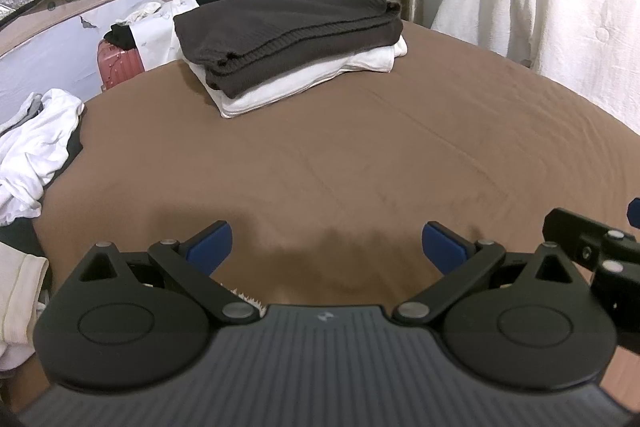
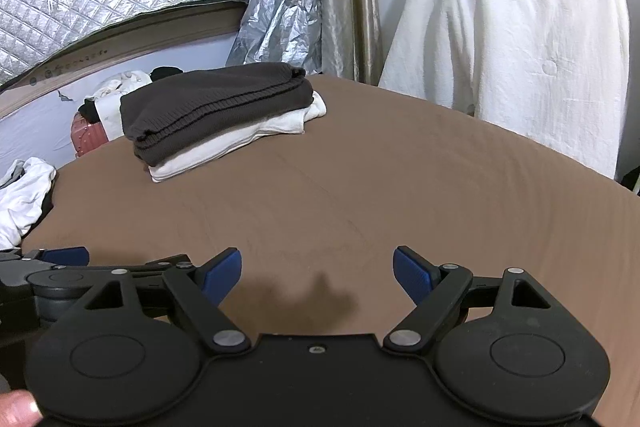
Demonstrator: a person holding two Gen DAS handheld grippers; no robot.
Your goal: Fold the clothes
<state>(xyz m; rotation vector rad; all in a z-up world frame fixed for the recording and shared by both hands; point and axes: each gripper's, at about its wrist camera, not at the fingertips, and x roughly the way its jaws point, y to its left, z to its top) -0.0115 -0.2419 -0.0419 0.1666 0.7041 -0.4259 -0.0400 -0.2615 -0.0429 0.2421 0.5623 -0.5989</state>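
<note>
Both grippers hang side by side over the brown bedsheet (image 1: pixel 360 155), and both are empty. The left gripper (image 1: pixel 327 247), black with blue pads, has its jaws spread wide with only bare sheet showing between them. The right gripper (image 2: pixel 317 269) matches it: jaws wide apart, nothing between the pads, only a shadow on the cloth below. In the left wrist view the right gripper's linkage pokes in at 3 o'clock; in the right wrist view the left one sits at 9 o'clock, just beside it.

Up at 12 o'clock from the left gripper, well apart from it, sits the stack of folded clothes: a dark brown ribbed knit sweater (image 1: pixel 288 35) lying flat on top of a folded white garment (image 1: pixel 304 83), whose edges stick out beneath. From the right gripper the same stack lies near 11 o'clock.

Over at 9 o'clock, at the bed's left edge, a crumpled heap of white unfolded clothes (image 1: pixel 36 151) waits, partly off the sheet. Behind the stack, a pink hard-shell suitcase (image 1: pixel 120 61) stands with more loose clothing piled on it. At 2 o'clock a cream blanket (image 2: pixel 516 43) hangs draped beyond the bed. A fingertip (image 2: pixel 16 409) shows at the bottom left corner of the right wrist view.
</note>
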